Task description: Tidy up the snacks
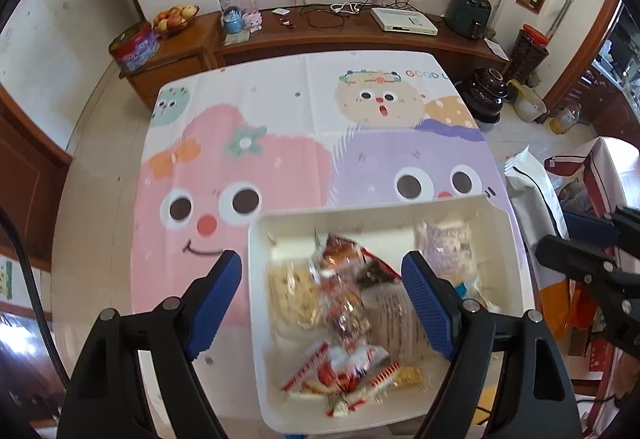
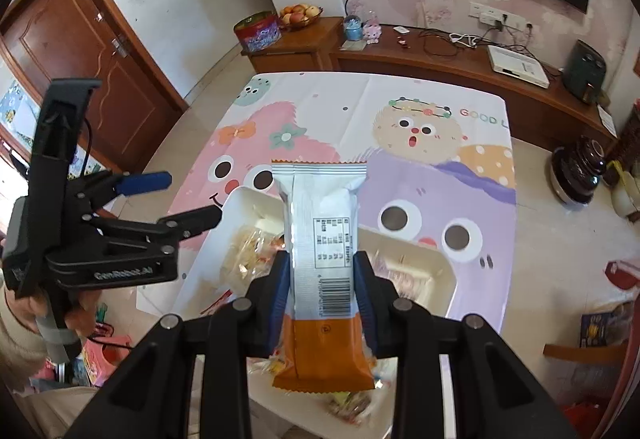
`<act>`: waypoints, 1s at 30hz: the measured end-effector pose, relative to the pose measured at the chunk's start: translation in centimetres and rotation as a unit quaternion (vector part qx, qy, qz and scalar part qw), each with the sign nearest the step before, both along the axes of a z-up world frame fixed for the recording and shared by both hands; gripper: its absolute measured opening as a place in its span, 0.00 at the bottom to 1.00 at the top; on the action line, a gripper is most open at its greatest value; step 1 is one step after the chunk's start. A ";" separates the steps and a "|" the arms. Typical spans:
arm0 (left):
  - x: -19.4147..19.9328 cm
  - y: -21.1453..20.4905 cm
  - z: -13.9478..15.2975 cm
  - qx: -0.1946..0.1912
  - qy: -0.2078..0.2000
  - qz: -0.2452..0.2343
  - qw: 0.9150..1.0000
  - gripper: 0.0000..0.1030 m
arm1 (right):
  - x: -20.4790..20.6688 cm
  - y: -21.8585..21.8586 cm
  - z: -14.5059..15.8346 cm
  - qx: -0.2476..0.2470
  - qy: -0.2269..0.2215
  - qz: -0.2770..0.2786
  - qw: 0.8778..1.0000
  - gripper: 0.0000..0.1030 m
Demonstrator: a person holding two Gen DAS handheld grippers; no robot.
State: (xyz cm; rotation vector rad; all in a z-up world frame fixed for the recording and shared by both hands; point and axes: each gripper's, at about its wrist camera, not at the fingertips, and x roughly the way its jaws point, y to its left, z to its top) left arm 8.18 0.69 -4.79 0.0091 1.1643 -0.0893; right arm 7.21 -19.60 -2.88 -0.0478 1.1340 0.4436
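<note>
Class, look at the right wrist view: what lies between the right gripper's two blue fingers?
A white-and-orange snack packet, barcode side up, clamped by the right gripper above the white tray. The left gripper stands open, with nothing gripped.

Low in the frame, the left gripper [image 1: 322,271] stands with its blue pads wide apart and nothing between them, above a white tray [image 1: 496,239] at lower centre. The tray holds a blurred heap of snack packets [image 1: 344,303], red, pale and purple ones. It rests on a table [image 1: 280,111] covered with a cartoon-monster cloth. At the right edge, part of the right gripper [image 1: 600,267] shows.
</note>
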 end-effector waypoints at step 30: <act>-6.6 -2.1 1.6 -0.011 -0.032 0.026 0.999 0.90 | -6.0 -0.2 -0.5 -0.004 -0.007 -0.103 0.995 0.43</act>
